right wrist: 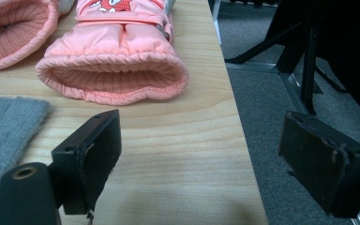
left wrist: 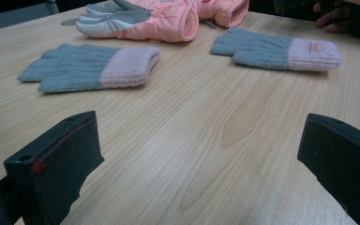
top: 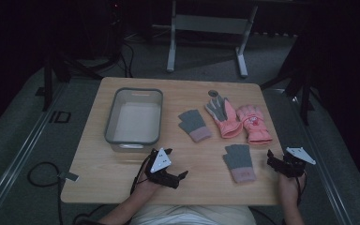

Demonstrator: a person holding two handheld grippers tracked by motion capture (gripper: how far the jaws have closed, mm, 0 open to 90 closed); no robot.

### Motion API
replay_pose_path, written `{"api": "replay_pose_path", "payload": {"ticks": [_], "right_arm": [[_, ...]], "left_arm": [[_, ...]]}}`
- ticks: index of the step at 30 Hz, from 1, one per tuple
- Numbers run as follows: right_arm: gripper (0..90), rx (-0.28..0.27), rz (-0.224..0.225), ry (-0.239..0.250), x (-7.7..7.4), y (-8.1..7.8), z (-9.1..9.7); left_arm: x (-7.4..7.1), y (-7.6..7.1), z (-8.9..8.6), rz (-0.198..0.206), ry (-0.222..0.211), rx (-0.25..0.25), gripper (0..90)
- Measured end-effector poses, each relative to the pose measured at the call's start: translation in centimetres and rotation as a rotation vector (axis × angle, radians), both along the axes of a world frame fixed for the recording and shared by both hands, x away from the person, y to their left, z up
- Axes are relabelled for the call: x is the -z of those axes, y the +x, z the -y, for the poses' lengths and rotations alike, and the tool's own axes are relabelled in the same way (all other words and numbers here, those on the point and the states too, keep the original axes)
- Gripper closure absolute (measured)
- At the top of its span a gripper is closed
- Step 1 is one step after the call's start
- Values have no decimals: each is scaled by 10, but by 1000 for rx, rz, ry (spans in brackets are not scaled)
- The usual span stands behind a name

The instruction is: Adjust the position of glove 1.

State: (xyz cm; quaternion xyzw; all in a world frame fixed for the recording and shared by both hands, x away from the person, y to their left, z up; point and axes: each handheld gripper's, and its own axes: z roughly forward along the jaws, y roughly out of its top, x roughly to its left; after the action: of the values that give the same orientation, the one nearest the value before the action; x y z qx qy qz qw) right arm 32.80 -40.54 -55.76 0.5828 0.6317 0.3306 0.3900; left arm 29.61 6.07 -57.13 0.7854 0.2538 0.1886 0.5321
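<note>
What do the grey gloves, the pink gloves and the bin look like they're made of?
Grey gloves: ribbed knit, probably wool or acrylic, with fuzzy pink cuffs; matte.
Pink gloves: quilted, slightly shiny padded shell, likely nylon, with a ribbed knit lining at the cuff; one shows a grey palm.
Bin: translucent grey plastic, by its see-through walls and moulded rim.

- Grey knit glove (top: 238,160) with pink cuff: flat, fingers pointing away, near table's front edge.
- Second grey knit glove (top: 194,125): flat, mid-table.
- Two pink padded gloves (top: 240,121): side by side, beyond.
</note>
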Motion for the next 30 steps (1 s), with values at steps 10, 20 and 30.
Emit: {"api": "replay_pose_path", "payload": {"ticks": [10,20,30], "right_arm": [[136,-14,42,2,-23,-4,-1],[136,-26,40,19,-67,8,-10],[130,-71,93,29,-106,25,-24]], "left_arm": [[0,0,0,3,3,-1,0],[0,0,0,3,5,-2,0],[0,0,0,3,4,-2,0]]}}
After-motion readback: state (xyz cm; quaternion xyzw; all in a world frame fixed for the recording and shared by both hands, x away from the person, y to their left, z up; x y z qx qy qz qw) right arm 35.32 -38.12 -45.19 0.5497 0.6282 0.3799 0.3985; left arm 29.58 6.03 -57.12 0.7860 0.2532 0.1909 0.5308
